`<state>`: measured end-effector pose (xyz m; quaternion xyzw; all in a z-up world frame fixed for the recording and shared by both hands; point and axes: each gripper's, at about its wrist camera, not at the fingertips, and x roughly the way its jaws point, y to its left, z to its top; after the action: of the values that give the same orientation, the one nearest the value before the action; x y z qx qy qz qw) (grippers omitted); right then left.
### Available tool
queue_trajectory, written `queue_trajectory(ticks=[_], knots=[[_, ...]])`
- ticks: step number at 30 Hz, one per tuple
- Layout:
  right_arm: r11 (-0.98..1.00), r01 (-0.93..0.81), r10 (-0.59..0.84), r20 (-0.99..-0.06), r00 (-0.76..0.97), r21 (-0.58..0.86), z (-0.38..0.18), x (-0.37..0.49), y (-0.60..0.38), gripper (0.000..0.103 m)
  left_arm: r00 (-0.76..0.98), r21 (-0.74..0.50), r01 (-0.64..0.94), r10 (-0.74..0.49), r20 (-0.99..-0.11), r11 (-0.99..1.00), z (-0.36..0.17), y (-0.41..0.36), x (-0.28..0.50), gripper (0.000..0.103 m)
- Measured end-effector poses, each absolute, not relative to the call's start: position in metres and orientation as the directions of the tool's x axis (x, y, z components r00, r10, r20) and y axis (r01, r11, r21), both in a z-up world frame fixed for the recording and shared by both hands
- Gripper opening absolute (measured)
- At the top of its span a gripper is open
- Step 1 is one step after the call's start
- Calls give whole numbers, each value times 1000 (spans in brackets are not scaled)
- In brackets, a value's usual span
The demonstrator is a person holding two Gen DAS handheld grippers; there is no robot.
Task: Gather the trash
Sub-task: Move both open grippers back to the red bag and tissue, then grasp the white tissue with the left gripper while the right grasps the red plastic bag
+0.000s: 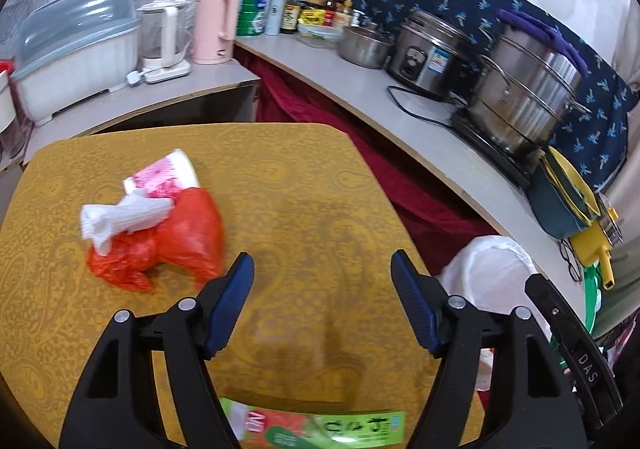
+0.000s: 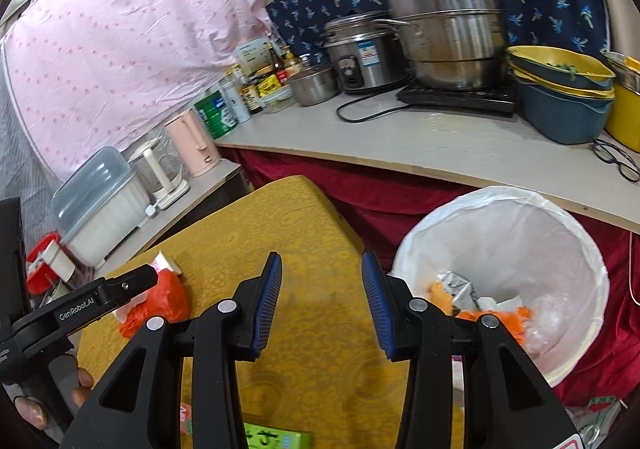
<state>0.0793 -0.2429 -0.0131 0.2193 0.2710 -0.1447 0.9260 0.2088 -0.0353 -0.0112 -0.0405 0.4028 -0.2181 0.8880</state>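
Note:
On the yellow patterned table (image 1: 304, 185) lies a crumpled red plastic bag (image 1: 176, 245) with a white foam net (image 1: 124, 217) on top and a pink flowered paper cup (image 1: 164, 175) tipped behind it. My left gripper (image 1: 322, 273) hovers open to the right of that pile, nothing between its blue pads. A green wrapper (image 1: 320, 427) lies under it at the table's near edge. My right gripper (image 2: 322, 273) is open and empty over the table, left of the white-lined trash bin (image 2: 500, 249), which holds orange scraps and wrappers. The red bag (image 2: 160, 301) shows at the left.
A grey counter (image 1: 400, 89) curves behind the table with a steel steamer pot (image 1: 532, 89), rice cooker (image 1: 432, 57), bottles, a pink kettle (image 1: 214, 27) and stacked yellow and blue bowls (image 2: 560, 93). Glasses (image 2: 616, 161) lie on the counter edge. Red cloth hangs below.

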Motion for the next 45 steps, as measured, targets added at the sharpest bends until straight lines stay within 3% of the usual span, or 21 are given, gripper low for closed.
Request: queue_trajectory(ticks=[15,32,34,39,41,44,45], knots=[[917,252,-13,-607,794,310,-29,136,-145,41,629,-258,157,-298,-718,953,-28,95,257,72],[933,153,122,-685,719,327,-76,222,-66,41,542,-392,121,-391,-744,912,-63,117,313,78],[934,150,128,-694,709,325,-82,229,-62,41,535,-398,116,-395,-747,910,-69,117,316,74],[931,151,141,-709,691,333,-94,242,-59,41,504,-414,130,-419,-755,901,-81,118,324,44],[930,146,150,-712,686,336,-97,245,-58,41,498,-417,138,-427,-755,898,-83,118,324,36],[927,135,171,-716,677,349,-102,249,-57,29,494,-413,144,-427,-757,899,-86,120,323,26],[924,130,184,-717,672,359,-104,250,-57,20,492,-413,145,-428,-758,899,-87,120,322,21]])
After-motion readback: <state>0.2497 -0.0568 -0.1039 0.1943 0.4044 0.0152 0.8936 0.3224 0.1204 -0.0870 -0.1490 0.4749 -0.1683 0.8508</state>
